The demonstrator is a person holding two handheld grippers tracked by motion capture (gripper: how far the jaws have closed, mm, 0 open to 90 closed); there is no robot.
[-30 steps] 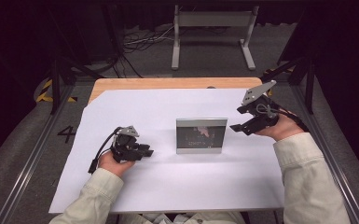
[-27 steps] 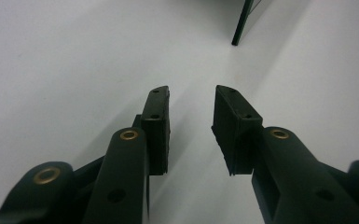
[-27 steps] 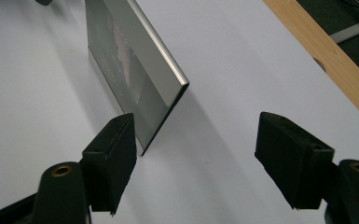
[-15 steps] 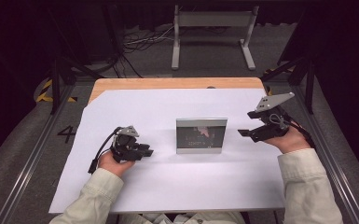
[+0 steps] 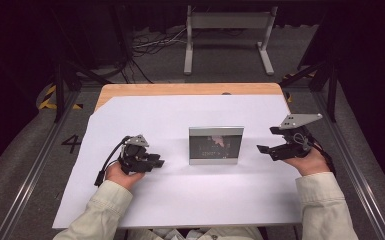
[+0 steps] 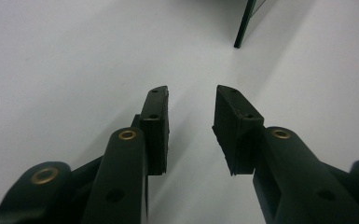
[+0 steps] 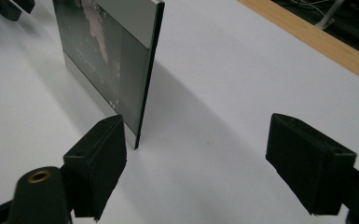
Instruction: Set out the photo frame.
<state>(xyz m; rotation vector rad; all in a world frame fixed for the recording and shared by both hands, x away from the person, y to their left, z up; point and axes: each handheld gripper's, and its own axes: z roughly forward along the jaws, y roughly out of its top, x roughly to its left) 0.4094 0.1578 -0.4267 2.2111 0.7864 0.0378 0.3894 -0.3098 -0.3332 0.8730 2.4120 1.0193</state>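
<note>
A small silver-edged frame [image 5: 216, 145] with a dark reflective face stands upright at the middle of the white sheet. My left gripper [image 5: 159, 162] rests on the sheet to its left, pointing at it, open and empty [image 6: 191, 100]; the frame's lower corner [image 6: 245, 23] shows far ahead. My right gripper [image 5: 267, 140] hovers just right of the frame. Its jaws have just been opening and stand wide with nothing between them [image 7: 196, 154]. The frame's near edge [image 7: 142, 93] lies just beyond the left pad [image 7: 98, 163], apart from it.
The white sheet [image 5: 180, 200] covers a wooden table whose far edge [image 5: 190, 89] stays bare. A metal stand [image 5: 227, 22] and cables lie on the floor beyond. Rails run along both sides of the table.
My right gripper has come down and nearer the sheet beside the frame, and its jaws stand wider. The left gripper and the frame have kept still.
</note>
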